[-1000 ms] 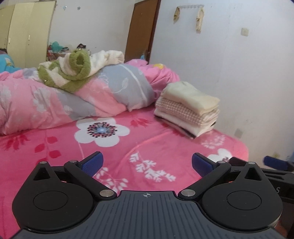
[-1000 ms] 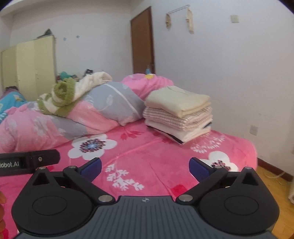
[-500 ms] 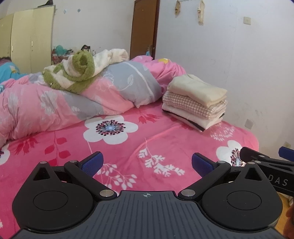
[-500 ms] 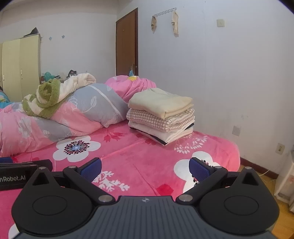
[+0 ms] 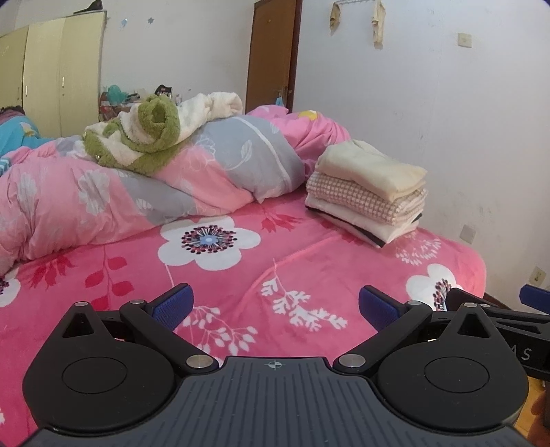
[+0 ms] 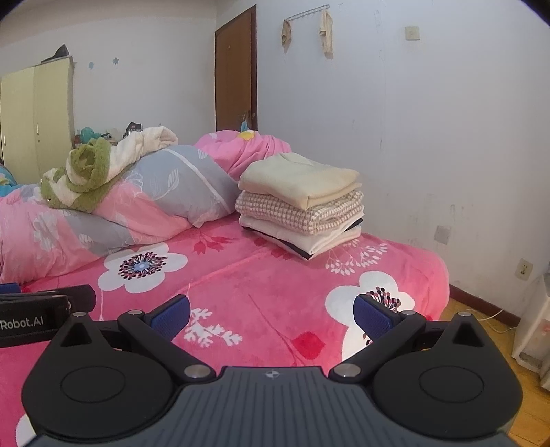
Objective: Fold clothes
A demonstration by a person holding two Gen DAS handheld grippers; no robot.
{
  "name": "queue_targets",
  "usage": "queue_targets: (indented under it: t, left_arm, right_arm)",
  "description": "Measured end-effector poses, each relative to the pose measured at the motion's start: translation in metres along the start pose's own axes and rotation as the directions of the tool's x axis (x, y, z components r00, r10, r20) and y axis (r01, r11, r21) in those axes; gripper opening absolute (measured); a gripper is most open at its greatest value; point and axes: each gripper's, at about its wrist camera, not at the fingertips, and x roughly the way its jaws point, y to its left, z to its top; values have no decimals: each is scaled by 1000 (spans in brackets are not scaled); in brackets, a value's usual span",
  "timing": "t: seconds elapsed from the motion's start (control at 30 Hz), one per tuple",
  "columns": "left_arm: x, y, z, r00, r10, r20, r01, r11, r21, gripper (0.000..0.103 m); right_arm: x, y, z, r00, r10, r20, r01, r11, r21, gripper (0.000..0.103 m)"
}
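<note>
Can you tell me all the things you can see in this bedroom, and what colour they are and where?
folded clothes stack: one pile, cream and checked pieces, on the bed near the wall
green and white garment: one, rumpled, on top of the duvet
duvet: one, pink and grey with flowers, bunched across the far side of the bed
bed sheet: one, bright pink with white flowers, covering the bed
wardrobe: one, pale yellow, far left
door: one, brown, far wall
wall hooks with cloths: one rack, two beige cloths, high on the wall
left tool: one, black with blue pads, open, above the sheet
right tool: one, black with blue pads, open, above the sheet
</note>
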Motion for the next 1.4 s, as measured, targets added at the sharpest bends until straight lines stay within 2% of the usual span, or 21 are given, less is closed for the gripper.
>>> queue_targets:
  t: [1.4]
  left_arm:
    - [7, 4, -4, 1000, -3, -12, 2, 1000, -8, 103]
  right_arm:
    - [3, -1, 2, 1000, -28, -7, 28, 1000, 5, 103]
